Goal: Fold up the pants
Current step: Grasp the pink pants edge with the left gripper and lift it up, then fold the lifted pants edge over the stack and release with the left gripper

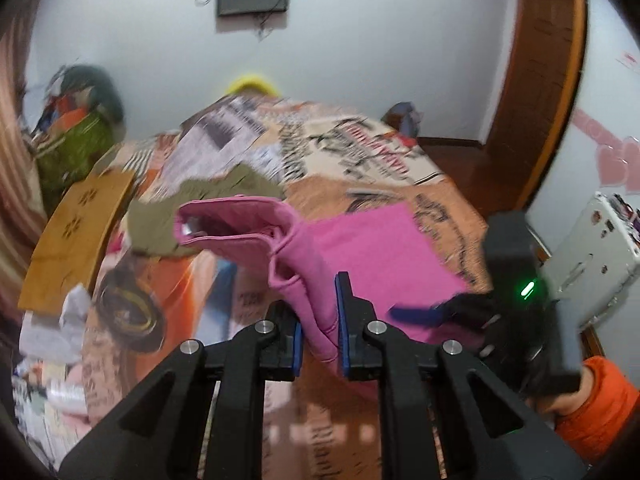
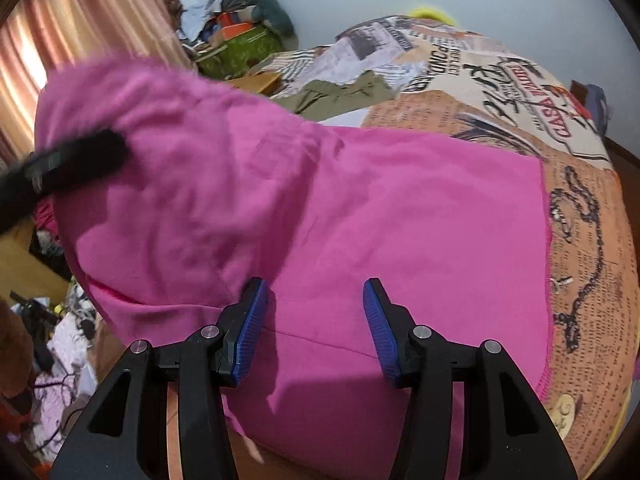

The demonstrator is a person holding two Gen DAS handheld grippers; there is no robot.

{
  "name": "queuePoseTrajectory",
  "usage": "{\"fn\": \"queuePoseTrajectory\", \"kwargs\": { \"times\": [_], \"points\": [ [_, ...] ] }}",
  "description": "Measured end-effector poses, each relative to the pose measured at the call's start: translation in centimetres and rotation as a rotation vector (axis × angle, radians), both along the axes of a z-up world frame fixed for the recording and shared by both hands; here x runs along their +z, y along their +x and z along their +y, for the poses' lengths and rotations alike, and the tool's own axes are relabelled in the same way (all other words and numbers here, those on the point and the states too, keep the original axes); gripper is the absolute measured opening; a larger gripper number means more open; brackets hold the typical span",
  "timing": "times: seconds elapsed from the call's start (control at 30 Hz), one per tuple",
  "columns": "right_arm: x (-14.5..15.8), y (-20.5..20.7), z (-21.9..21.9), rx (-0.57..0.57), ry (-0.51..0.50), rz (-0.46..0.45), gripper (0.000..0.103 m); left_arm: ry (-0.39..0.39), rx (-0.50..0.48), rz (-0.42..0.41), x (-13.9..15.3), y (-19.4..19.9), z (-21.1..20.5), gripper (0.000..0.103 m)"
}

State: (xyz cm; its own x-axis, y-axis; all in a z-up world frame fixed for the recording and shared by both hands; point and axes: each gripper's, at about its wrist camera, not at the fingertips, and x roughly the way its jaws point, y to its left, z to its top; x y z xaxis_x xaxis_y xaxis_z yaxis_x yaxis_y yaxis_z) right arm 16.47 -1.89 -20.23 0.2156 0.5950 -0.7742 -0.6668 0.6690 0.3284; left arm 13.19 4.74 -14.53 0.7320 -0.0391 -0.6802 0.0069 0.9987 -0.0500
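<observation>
The pink pants (image 2: 360, 208) lie partly spread on the printed bedspread (image 2: 580, 168). My left gripper (image 1: 318, 332) is shut on a bunched fold of the pink pants (image 1: 304, 264) and holds it lifted above the bed, the waistband end hanging toward the left. My right gripper (image 2: 316, 328) is open just above the flat part of the pants, nothing between its blue pads (image 2: 252, 332). The right gripper also shows in the left wrist view (image 1: 424, 314), low at the right. The left gripper appears as a black blur in the right wrist view (image 2: 76, 160).
Olive green pants (image 1: 200, 204) lie on the bed behind the pink ones. A wooden board (image 1: 76, 236) leans at the bed's left side. A pile of clothes and bags (image 1: 76, 128) sits in the far left corner. A wooden door frame (image 1: 540, 80) is at right.
</observation>
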Motion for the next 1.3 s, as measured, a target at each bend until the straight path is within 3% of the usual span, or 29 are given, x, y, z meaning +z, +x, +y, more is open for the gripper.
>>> {"fn": "queuePoseTrajectory", "kwargs": {
  "times": [0.2,0.43,0.67,0.97,1.13,1.3],
  "points": [
    [0.9,0.1,-2.8,-0.061,0.050,0.014,0.046,0.101,-0.079,-0.041,1.0,0.8,-3.3,0.013],
    [1.7,0.1,-8.7,-0.194,0.012,-0.045,0.047,0.119,-0.134,-0.023,1.0,1.7,-5.2,0.013],
    [-1.7,-0.3,-9.9,-0.209,-0.019,0.008,0.047,0.085,-0.179,-0.002,0.7,2.9,-7.3,0.013],
    [-1.5,-0.2,-11.3,-0.229,0.047,0.028,0.047,0.035,-0.252,0.046,0.1,4.9,-10.4,0.013],
    [-0.4,-0.2,-14.2,-0.330,0.087,0.002,0.047,0.004,-0.267,0.091,-0.9,6.0,-11.5,0.013],
    [-1.3,0.3,-16.1,-0.375,0.025,0.020,0.047,0.004,-0.279,0.125,-2.2,6.6,-12.8,0.013]
  ]
}}
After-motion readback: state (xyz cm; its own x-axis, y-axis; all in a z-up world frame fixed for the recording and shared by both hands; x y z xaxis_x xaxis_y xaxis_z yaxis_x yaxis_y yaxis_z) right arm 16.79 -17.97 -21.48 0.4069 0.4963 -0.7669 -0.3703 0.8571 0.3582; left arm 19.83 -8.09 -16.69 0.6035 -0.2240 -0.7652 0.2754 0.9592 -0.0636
